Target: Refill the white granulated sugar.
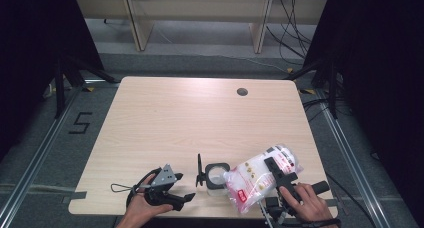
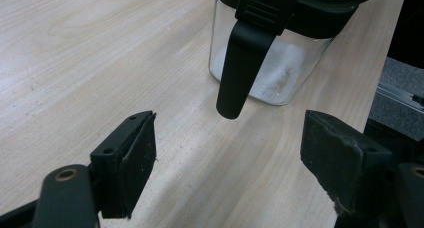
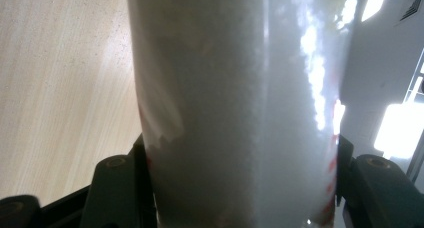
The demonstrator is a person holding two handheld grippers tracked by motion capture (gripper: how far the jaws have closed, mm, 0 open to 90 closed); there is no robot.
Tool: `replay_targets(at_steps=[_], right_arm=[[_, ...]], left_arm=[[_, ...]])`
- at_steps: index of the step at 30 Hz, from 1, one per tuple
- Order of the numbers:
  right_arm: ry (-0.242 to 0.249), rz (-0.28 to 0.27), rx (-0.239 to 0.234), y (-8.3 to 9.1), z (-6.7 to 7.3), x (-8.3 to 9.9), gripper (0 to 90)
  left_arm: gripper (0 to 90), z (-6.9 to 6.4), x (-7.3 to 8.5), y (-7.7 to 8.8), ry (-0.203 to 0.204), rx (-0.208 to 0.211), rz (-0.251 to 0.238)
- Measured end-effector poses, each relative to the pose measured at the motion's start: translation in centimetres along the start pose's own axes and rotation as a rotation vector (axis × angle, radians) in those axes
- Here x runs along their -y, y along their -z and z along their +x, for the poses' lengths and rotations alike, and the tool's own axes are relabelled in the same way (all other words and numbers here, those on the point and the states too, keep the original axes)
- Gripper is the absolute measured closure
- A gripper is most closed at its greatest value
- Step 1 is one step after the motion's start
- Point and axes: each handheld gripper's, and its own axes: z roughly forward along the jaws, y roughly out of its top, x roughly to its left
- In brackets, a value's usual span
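Note:
A clear square jar with a black rim stands near the table's front edge, its black lid swung up at its left. A little white powder lies in the jar, and a black latch hangs down its side. My right gripper is shut on a plastic bag of white granules with red print. The bag is tilted, its lower end by the jar's rim. The bag sits pinched between the right gripper's jaws. My left gripper rests left of the jar; it stands open with nothing between its jaws.
The wooden table has a round cable hole at the back right. Its front edge runs just below both hands. Cables and shelf legs stand on the floor beyond.

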Motion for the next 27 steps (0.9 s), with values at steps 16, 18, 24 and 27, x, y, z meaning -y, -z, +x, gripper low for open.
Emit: replay_targets(at_steps=[16,18,24,27], right_arm=[[0.005,0.042,-0.041,0.35,-0.33,0.01,41.4],[-0.011,0.020,-0.012,0.22,-0.06,0.08,41.4],[0.012,0.005,0.010,0.20,-0.21,0.01,41.3],[0.014,0.004,0.015,0.24,-0.29,-0.04,41.4]], left_arm=[[21.9,0.00,0.00,0.00,0.000,0.000,0.000],[21.9,-0.05,0.01,-0.03,0.004,0.002,-0.004],[21.9,-0.05,0.01,-0.02,0.005,0.003,-0.003],[21.9,0.03,-0.02,-0.02,-0.018,0.001,-0.009]])
